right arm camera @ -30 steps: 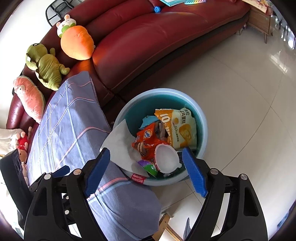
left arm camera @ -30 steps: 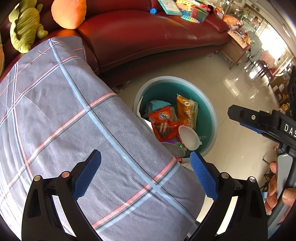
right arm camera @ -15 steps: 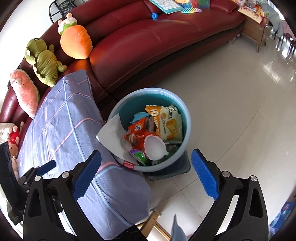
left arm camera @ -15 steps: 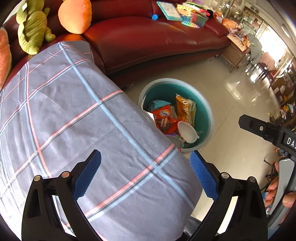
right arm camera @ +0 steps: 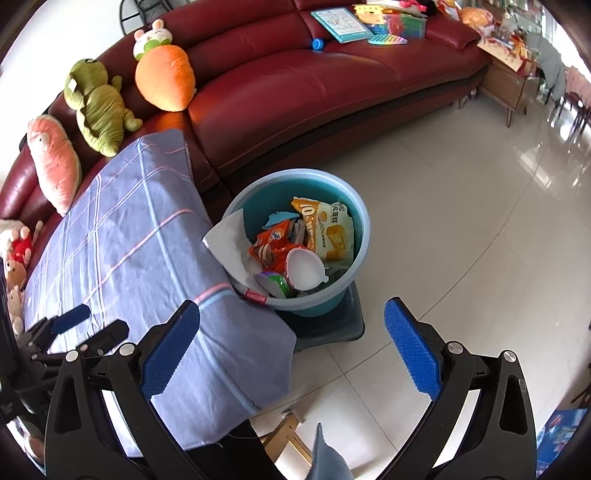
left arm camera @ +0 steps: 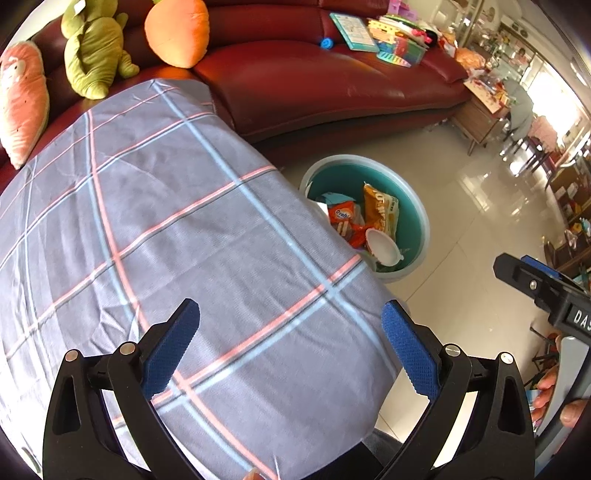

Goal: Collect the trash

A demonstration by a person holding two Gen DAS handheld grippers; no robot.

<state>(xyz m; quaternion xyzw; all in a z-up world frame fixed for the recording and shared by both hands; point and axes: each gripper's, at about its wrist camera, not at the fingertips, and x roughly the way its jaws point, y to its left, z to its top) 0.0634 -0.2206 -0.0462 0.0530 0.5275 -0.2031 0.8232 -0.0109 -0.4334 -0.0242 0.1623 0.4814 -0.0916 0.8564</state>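
A light-blue bin (right arm camera: 354, 210) stands on the floor beside the checked tablecloth (right arm camera: 129, 240). It holds an orange snack wrapper (right arm camera: 273, 243), a yellow packet (right arm camera: 328, 229), a white cup (right arm camera: 303, 267), a green cup (right arm camera: 275, 282) and white paper (right arm camera: 229, 243) draped over its rim. My right gripper (right arm camera: 291, 314) hovers above and short of the bin, its jaws opening wide with nothing between them. Over the tablecloth (left arm camera: 166, 221) my left gripper (left arm camera: 291, 314) is open and empty, with the bin (left arm camera: 417, 206) ahead to its right.
A red sofa (right arm camera: 314, 85) curves behind the bin, with plush toys (right arm camera: 99, 107) at its left end and books (right arm camera: 343, 20) further along. A wooden side table (right arm camera: 509, 85) stands at the far right. The bin rests on a dark base (right arm camera: 332, 328) on pale floor tiles.
Both grippers have drawn back and risen, so the bin looks smaller and farther off. The right jaws have spread wider. The trash in the bin has not shifted.
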